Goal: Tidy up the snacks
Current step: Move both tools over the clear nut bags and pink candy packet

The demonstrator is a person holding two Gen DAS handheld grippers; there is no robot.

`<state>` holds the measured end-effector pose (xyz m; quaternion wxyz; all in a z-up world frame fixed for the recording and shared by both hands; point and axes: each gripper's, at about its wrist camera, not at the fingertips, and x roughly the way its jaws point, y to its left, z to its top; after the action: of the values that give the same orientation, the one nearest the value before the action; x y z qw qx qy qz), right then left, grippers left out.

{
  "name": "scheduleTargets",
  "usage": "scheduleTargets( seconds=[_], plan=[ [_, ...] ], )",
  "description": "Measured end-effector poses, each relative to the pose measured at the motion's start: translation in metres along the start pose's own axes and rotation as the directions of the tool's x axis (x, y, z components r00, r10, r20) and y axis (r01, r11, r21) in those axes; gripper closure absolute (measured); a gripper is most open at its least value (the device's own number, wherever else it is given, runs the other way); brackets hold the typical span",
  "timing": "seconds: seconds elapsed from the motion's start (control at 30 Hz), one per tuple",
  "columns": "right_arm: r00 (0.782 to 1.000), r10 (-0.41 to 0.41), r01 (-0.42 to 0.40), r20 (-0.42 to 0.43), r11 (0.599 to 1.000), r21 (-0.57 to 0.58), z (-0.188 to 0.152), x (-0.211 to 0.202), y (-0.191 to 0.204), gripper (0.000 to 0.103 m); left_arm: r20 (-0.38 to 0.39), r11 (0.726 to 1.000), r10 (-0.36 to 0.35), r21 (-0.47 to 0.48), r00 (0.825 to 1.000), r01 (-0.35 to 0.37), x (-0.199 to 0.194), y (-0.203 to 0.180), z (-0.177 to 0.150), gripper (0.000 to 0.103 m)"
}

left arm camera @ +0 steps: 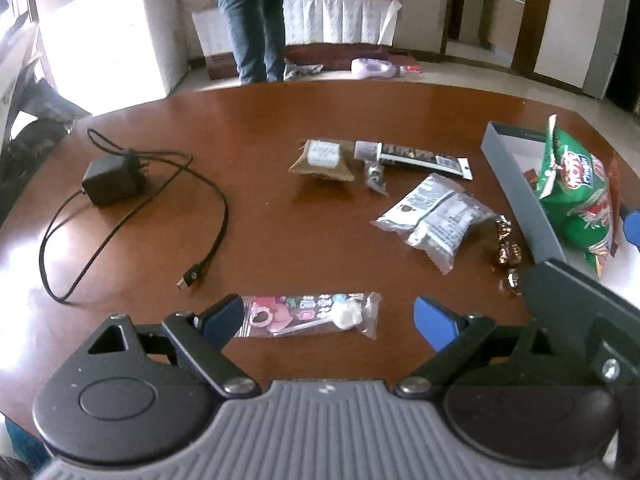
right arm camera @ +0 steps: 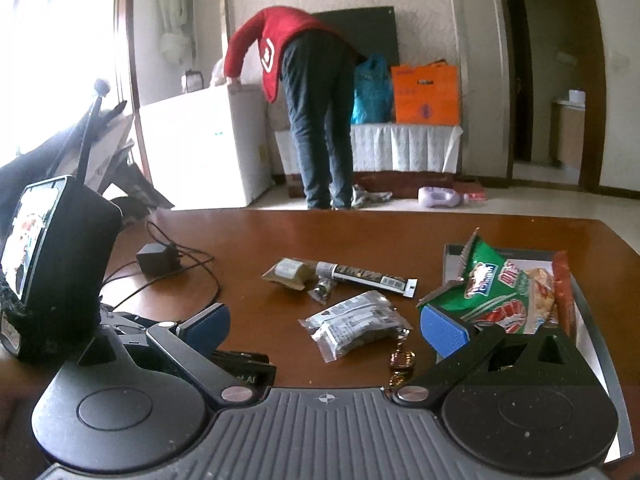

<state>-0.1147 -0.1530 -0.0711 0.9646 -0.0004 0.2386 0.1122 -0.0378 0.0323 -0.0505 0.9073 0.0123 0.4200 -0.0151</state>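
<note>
the left tongs hang spread just above the near edge of the brown counter, and a clear candy packet with pink print lies flat between the blue pads, its left end at the left pad, apart from the right one. the right tongs are spread too, pinching nothing; the right pad sits against the near end of the green chip bag. that bag lies in the grey box at the right of the counter. a silver packet and small gold-wrapped sweets lie left of the box. farther off sit a brown pouch and a long dark bar. a black charger with its cable is at the far left.
</note>
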Motion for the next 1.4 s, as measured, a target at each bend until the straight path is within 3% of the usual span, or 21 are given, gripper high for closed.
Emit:
scheduleTargets(
  seconds=[0.17,0.5,0.67,0.8,1.0,1.17,1.27,1.4],
  plan=[
    [1.0,0.006,-0.006,-0.018,1.0,0.005,-0.001,0.004,0.001,0.0,0.014,0.999,0.038,0.023,0.999,-0.038,0.004,-0.001,0.003,0.009],
    [0.999,0.005,-0.006,-0.041,0.999,-0.045,0.015,0.028,0.005,0.0,-0.038,1.0,-0.002,-0.024,0.999,0.001,0.014,0.011,-0.004,0.009],
    [0.994,-0.011,0.001,-0.113,0.996,-0.092,0.029,0.059,0.007,0.0,-0.05,0.999,-0.007,-0.041,0.999,0.005,0.018,0.013,-0.005,0.009],
    [0.978,0.001,-0.029,-0.21,0.991,-0.129,0.03,0.091,0.009,0.001,-0.056,0.998,-0.035,-0.056,0.998,0.032,0.019,0.011,-0.004,0.009],
    [0.941,-0.051,-0.009,-0.335,0.985,-0.173,0.026,0.127,0.01,0.001,-0.066,0.997,-0.043,-0.072,0.997,0.038,0.023,0.011,-0.004,0.009],
    [0.924,-0.051,-0.015,-0.38,0.986,-0.168,0.023,0.143,0.003,0.002,-0.083,0.991,-0.076,-0.114,0.994,0.066,0.027,0.012,-0.005,0.01],
    [0.913,-0.059,-0.017,-0.403,0.983,-0.182,0.021,0.151,0.001,0.01,-0.078,0.992,-0.067,-0.109,0.995,0.058,0.028,0.011,-0.004,0.01],
    [0.904,-0.076,-0.013,-0.421,0.979,-0.205,0.016,0.158,0.0,0.014,-0.084,0.991,-0.069,-0.124,0.994,0.059,0.029,0.014,-0.003,0.01]
  ],
)
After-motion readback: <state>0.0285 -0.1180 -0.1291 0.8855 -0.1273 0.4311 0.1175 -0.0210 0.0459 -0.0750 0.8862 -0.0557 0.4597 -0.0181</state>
